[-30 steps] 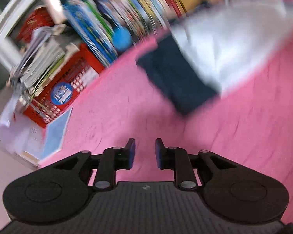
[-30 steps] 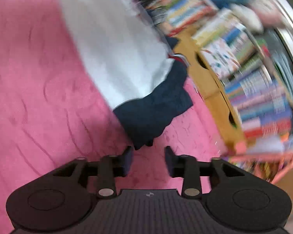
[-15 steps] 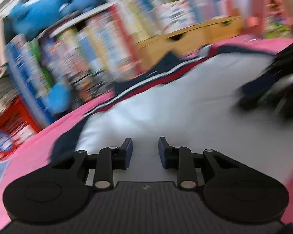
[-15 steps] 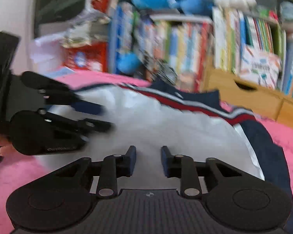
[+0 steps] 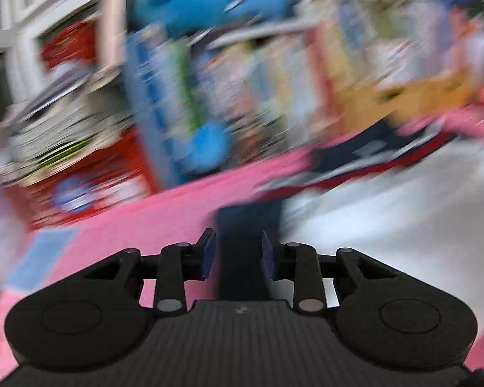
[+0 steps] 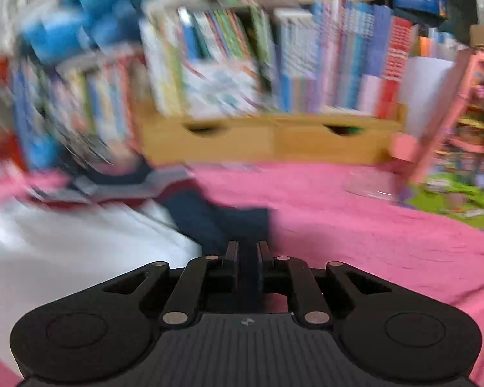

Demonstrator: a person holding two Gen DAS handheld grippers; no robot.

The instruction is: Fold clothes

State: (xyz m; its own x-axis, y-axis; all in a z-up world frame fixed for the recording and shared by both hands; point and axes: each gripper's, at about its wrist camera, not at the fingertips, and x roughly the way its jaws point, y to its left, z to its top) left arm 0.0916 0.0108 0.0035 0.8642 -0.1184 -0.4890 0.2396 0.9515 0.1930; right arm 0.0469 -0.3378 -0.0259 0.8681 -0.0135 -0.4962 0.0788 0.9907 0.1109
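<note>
My right gripper (image 6: 247, 254) has its jaws closing on the navy sleeve (image 6: 229, 222) of the shirt (image 6: 64, 242), cloth pinched between the pads. My left gripper (image 5: 238, 251) stands narrowly parted, jaws just easing apart, with the other navy sleeve (image 5: 245, 225) between them; I cannot tell whether the pads touch it. The white shirt lies spread flat on the pink cloth (image 6: 371, 232) over the bench, so I judge folding has barely begun: sleeves first, body still to do. Beyond, a red basket (image 5: 90, 177) holds stacked papers, and wooden drawers (image 6: 274, 140) sit under a row of books (image 6: 306, 64).
</note>
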